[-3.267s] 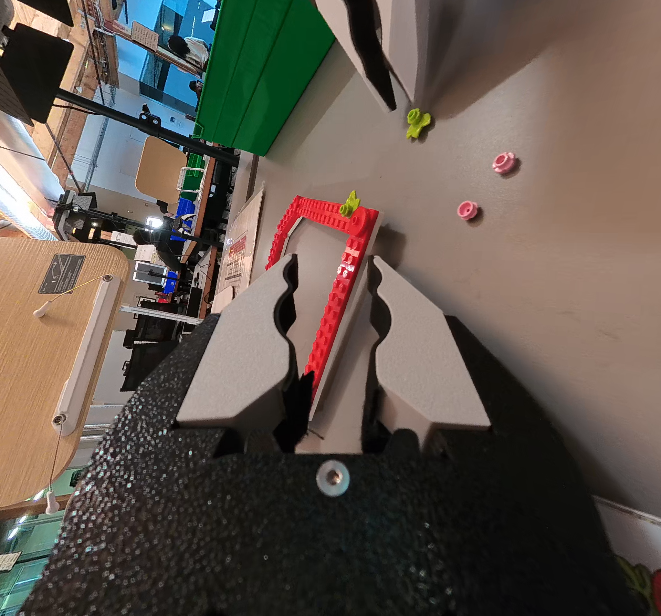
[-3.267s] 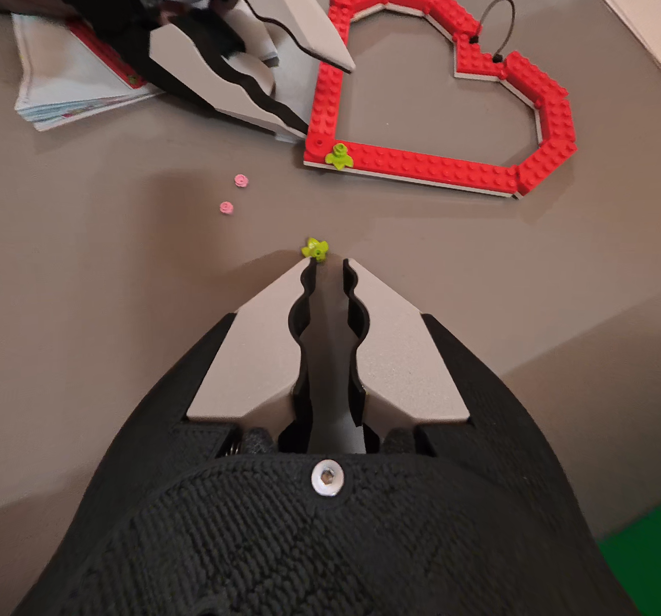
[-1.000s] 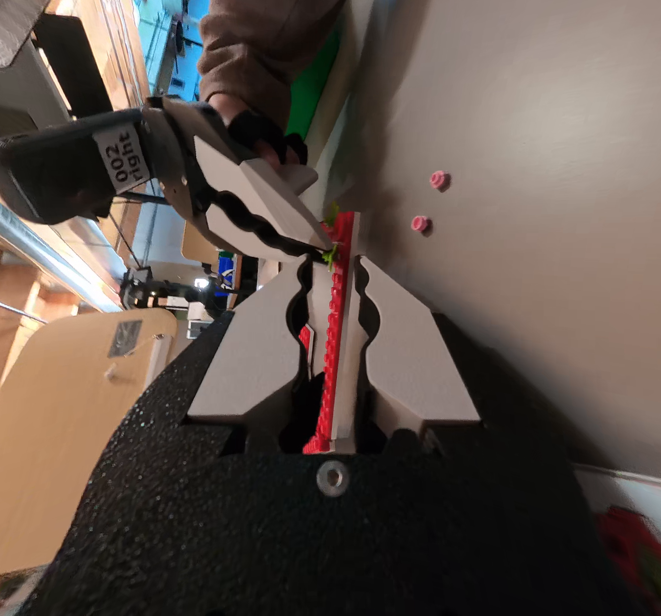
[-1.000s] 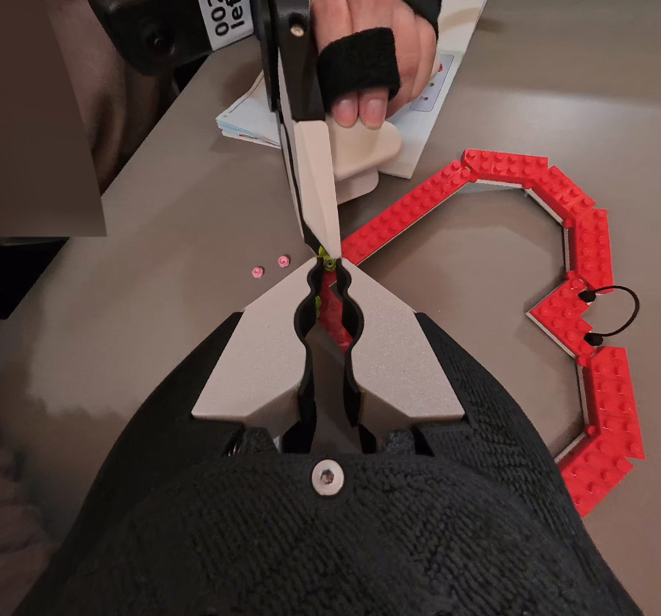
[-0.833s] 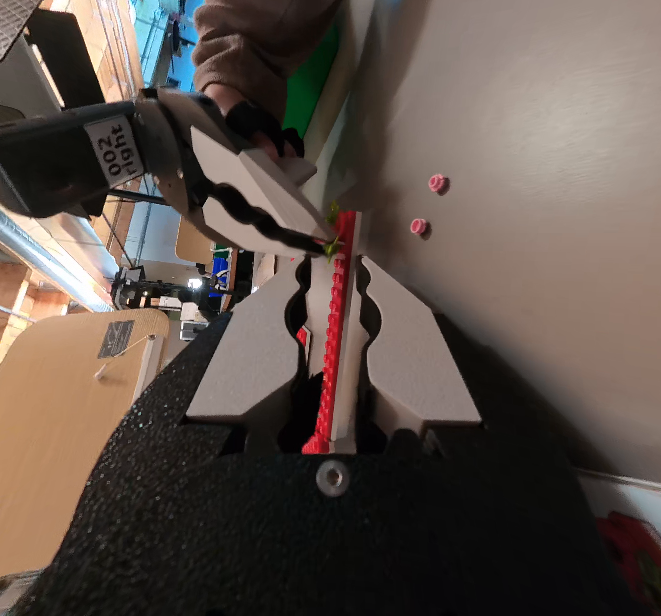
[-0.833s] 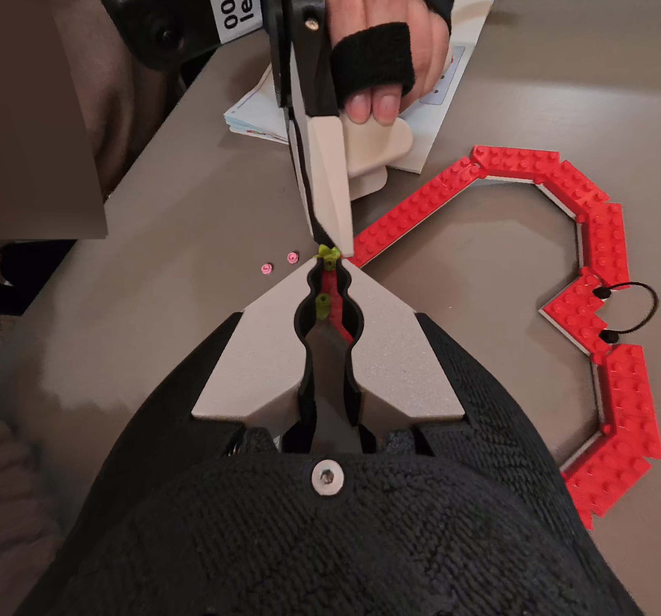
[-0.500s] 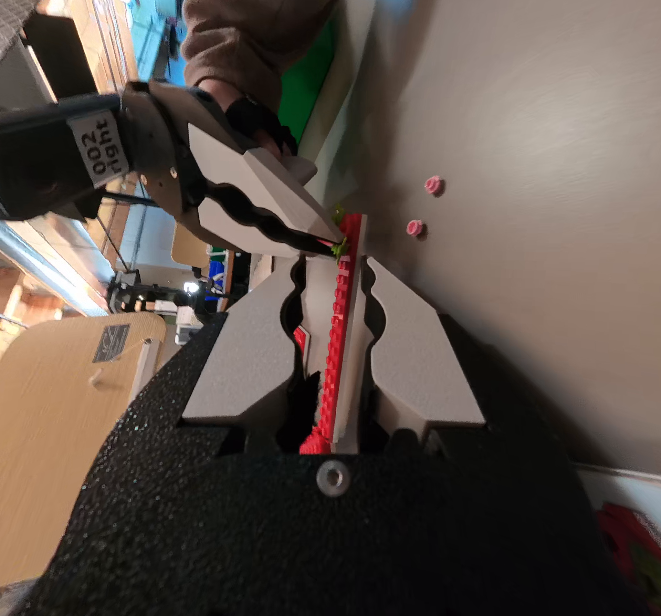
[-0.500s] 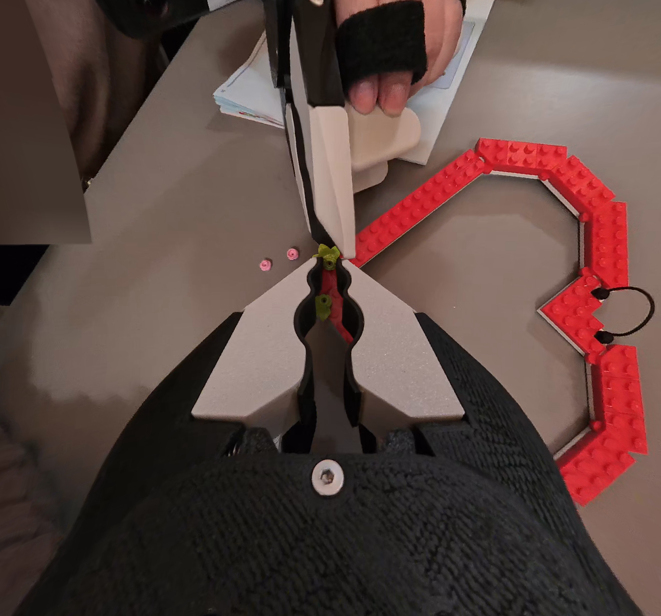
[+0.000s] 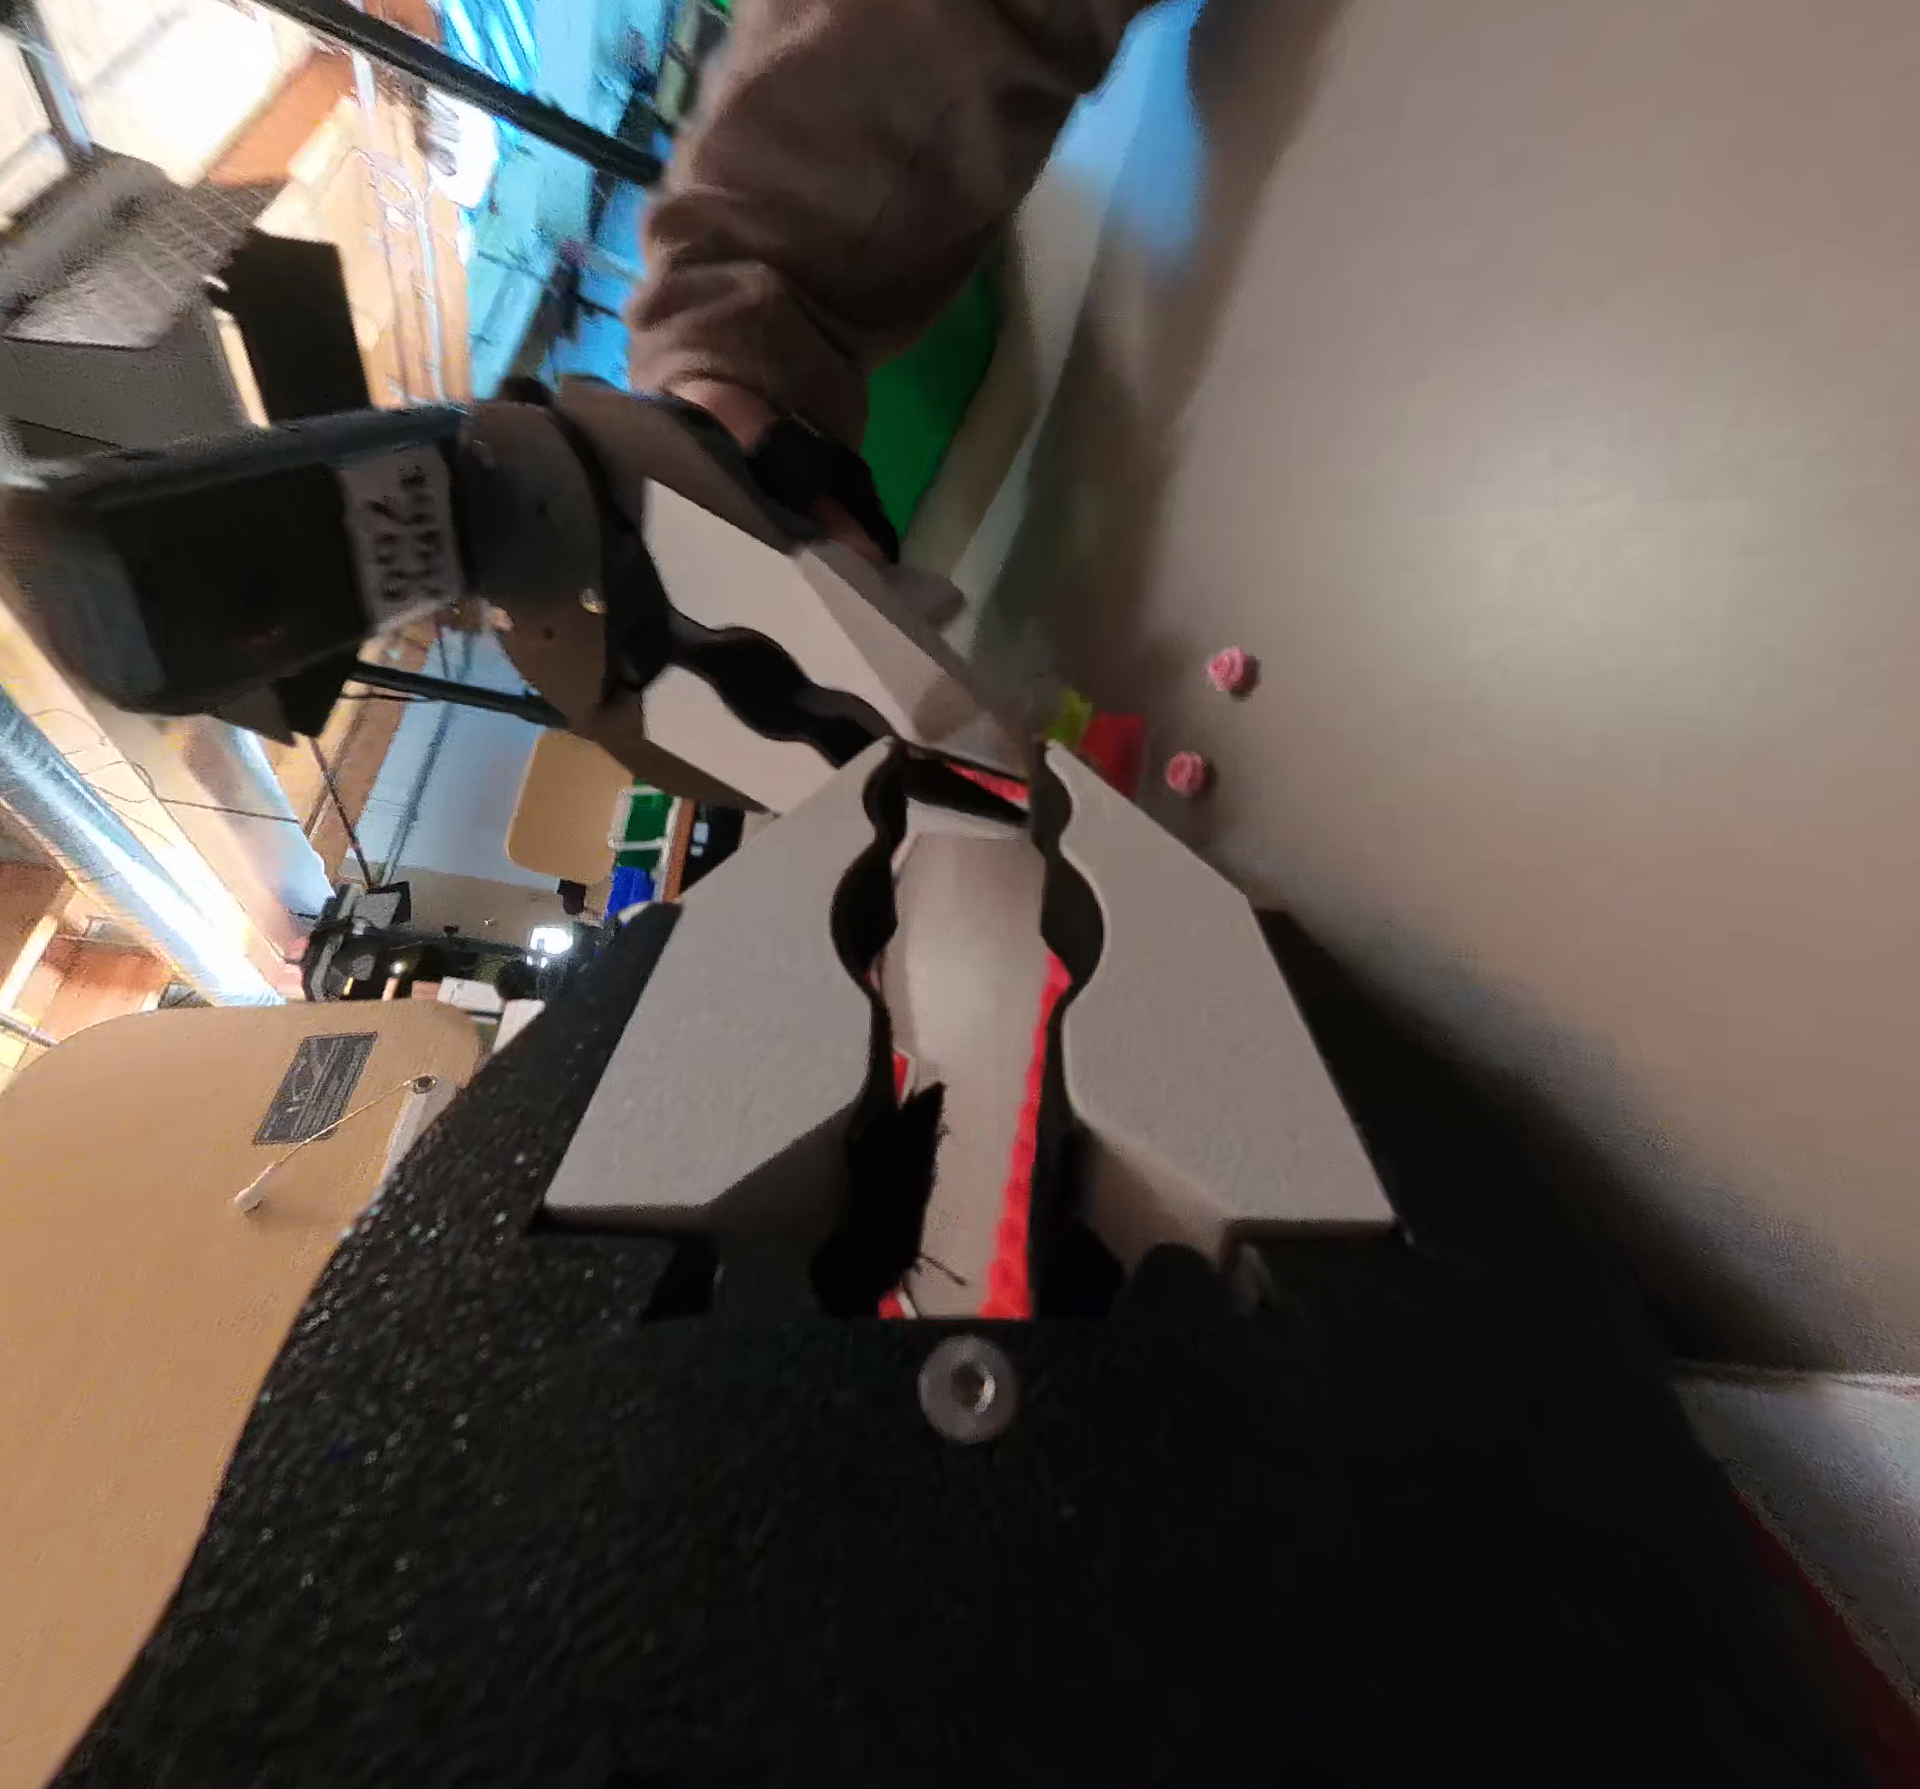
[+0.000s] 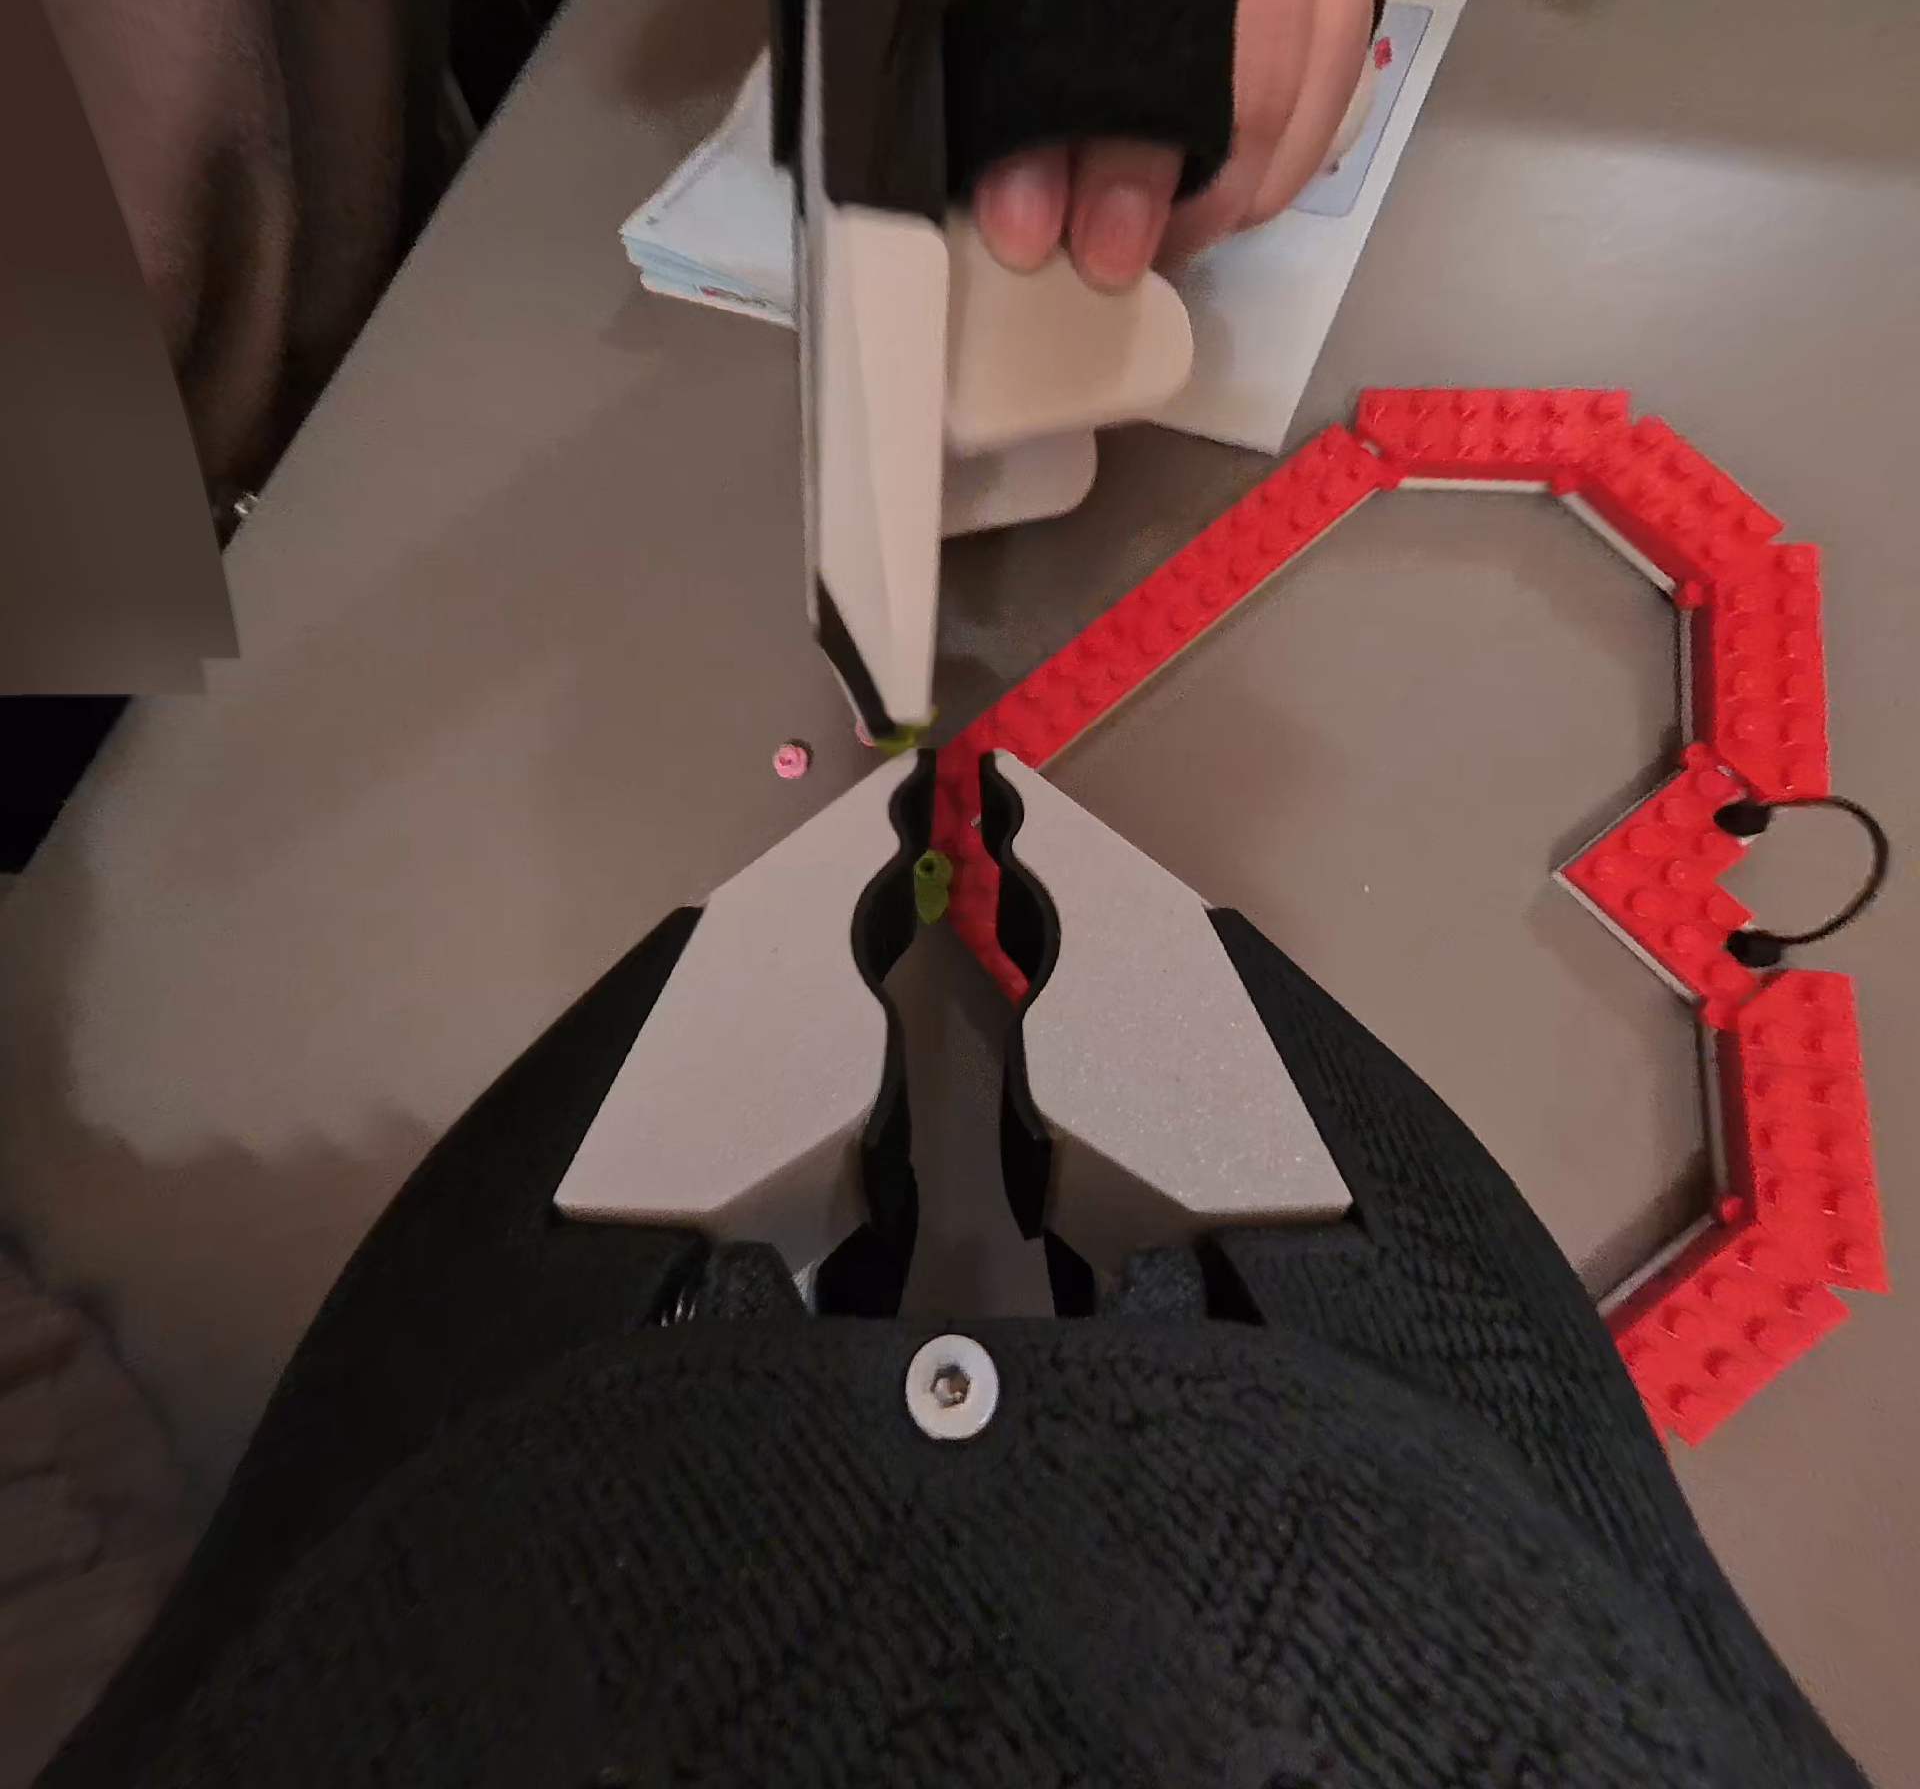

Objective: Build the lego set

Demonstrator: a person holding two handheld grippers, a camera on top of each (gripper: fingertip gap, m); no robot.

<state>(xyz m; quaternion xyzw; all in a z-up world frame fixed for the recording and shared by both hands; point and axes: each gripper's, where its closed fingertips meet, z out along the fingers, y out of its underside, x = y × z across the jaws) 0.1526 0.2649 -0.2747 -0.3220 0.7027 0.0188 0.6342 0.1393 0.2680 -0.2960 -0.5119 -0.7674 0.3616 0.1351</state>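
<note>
A red heart-shaped brick frame [image 10: 1226, 586] lies flat on the grey table. Its pointed end sits between the jaws of my left gripper [image 9: 971, 757], which is turned on its side and closed on it. My right gripper [image 10: 953, 760] hovers over that same point with its jaws a narrow slit apart and only the frame showing through the gap. A lime green piece [image 10: 904, 737] sits just off its left fingertip, touching the left gripper's tip [image 10: 883, 679]. A second lime piece [image 10: 928, 882] is on the frame's outer edge. The left wrist view is blurred.
Two loose pink studs [image 9: 1231, 669] [image 9: 1184, 773] lie on the table left of the frame's point; one shows in the right wrist view [image 10: 792, 760]. An instruction booklet [image 10: 1382, 181] lies behind. A black cord loop [image 10: 1860, 856] hangs at the heart's notch. A green plate [image 9: 925, 420] is at the far edge. Both grippers' tips are close together, under 4 cm apart.
The right gripper has come lower and closer over the frame's point. The lime piece that sat between its tips is now off its left fingertip. The left wrist view swung and blurred.
</note>
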